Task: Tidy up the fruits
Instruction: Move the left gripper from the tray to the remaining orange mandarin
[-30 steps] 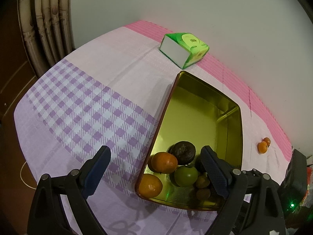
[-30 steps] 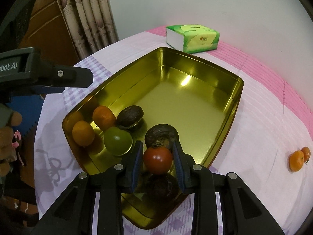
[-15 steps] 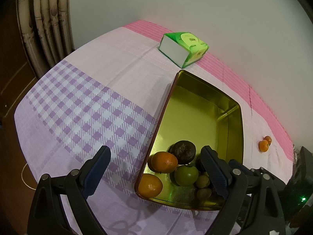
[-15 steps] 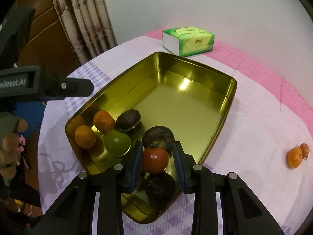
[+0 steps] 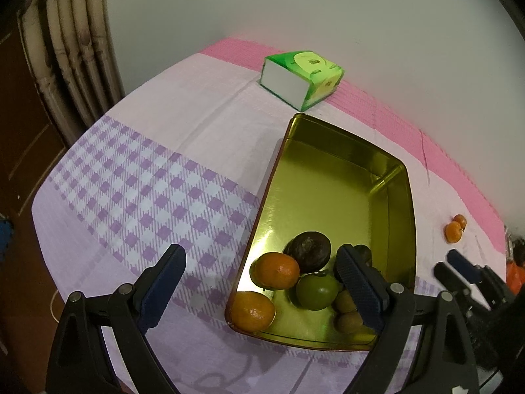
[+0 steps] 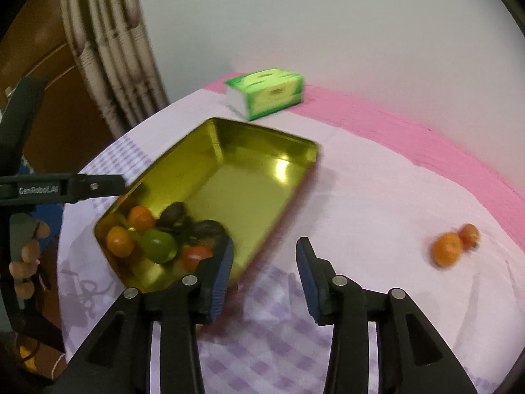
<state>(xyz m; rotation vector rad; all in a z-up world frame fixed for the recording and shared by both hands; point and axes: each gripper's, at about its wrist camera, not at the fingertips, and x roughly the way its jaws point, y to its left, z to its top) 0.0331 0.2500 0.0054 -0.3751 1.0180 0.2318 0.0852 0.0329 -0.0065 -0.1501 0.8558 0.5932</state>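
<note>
Two oranges (image 5: 263,289), a green fruit (image 5: 316,290) fill the gold tin (image 5: 328,177); left tongs (image 5: 262,287) wide, right tongs (image 6: 264,269) opening, empty.

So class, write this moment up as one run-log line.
right gripper: opening, nothing between fingers | red tomato: in gold tin | left gripper: open, empty | two oranges: on cloth

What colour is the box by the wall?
Bright green with a white end, clearest in the left wrist view: the tissue box.

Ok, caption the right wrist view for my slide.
Right claw opening, empty, beside the gold tin holding the red tomato; two small oranges wait on the tablecloth.
</note>
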